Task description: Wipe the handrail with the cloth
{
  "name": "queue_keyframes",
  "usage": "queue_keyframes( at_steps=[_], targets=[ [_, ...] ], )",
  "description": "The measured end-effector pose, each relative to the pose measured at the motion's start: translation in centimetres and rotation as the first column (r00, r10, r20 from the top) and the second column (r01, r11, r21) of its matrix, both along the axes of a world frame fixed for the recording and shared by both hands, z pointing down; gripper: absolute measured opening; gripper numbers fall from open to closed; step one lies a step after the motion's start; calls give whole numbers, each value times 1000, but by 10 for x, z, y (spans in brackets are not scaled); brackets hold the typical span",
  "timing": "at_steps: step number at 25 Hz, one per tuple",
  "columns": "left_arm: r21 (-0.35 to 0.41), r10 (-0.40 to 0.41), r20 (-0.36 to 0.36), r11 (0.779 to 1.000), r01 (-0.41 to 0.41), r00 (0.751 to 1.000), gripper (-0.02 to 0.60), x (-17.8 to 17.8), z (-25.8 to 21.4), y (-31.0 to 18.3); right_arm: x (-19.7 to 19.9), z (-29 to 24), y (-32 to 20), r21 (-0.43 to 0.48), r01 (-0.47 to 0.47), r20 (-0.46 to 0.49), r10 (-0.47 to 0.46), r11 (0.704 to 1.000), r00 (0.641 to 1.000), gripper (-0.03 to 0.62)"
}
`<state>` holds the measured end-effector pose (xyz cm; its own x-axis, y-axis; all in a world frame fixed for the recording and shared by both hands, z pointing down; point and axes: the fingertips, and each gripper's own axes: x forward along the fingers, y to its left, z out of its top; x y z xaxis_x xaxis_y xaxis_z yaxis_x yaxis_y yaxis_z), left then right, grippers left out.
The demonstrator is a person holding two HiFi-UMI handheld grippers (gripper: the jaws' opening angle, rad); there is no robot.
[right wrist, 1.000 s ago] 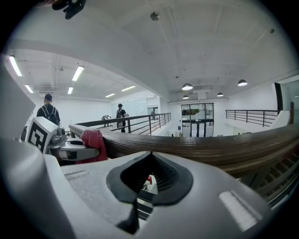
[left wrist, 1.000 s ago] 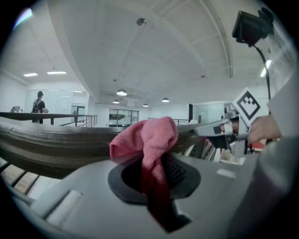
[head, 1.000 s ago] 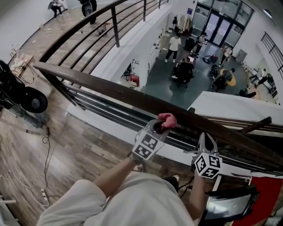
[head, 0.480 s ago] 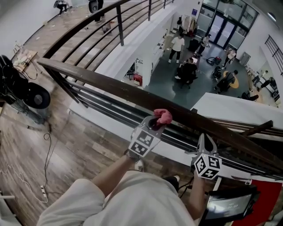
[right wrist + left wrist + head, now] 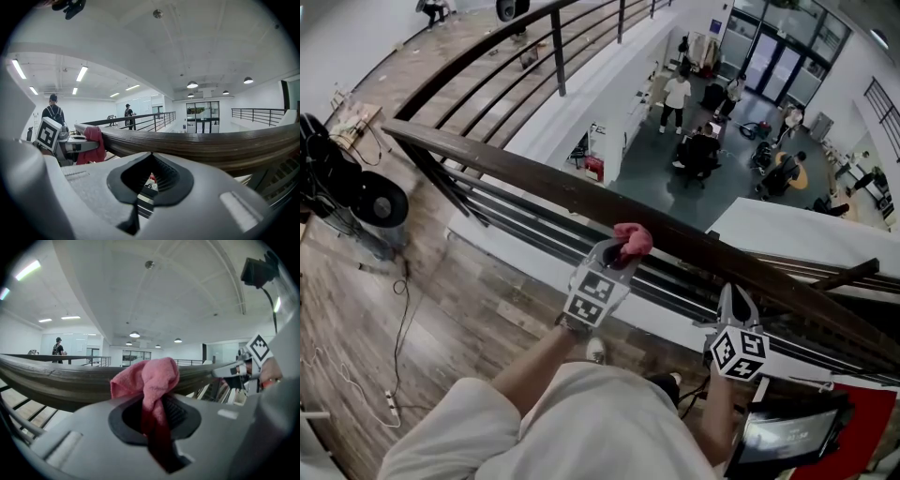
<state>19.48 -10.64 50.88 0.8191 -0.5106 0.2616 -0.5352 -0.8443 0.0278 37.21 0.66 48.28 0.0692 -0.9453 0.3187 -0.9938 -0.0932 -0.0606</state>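
— Head view?
— The left gripper (image 5: 617,255) is pressing a pink cloth (image 5: 632,238) onto the wooden handrail (image 5: 525,187), and the cloth is hiding its tips. The right gripper (image 5: 737,298) is hovering at 4 o'clock.
— Gripper views?
— The left jaws are clamping the cloth; the right jaws are sitting together, empty.

Open handrail (image 5: 506,180) top either side of cloth (image 5: 633,238)

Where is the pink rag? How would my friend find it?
Find the long dark wooden handrail that runs across the balcony, above the hall below. Partway along it, the left tool reaches up to the rail's top. The cloth is the small crumpled pink bundle pinched in that tool against the rail, the only soft pink thing amid brown wood.
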Motion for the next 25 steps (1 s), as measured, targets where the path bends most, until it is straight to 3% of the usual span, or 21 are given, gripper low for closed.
queue_keyframes(
  at_steps=[9,25],
  targets=[
    [-45,-90,-24,995,88,996,71,-30,3,-21,-11,2,-7,2,22,-1,-22,1000,1000,2],
    [-24,-211,-13,977,211,977,72,-76,2,-51,-19,4,-12,-4,41,-5,-41,999,999,2]
  ],
)
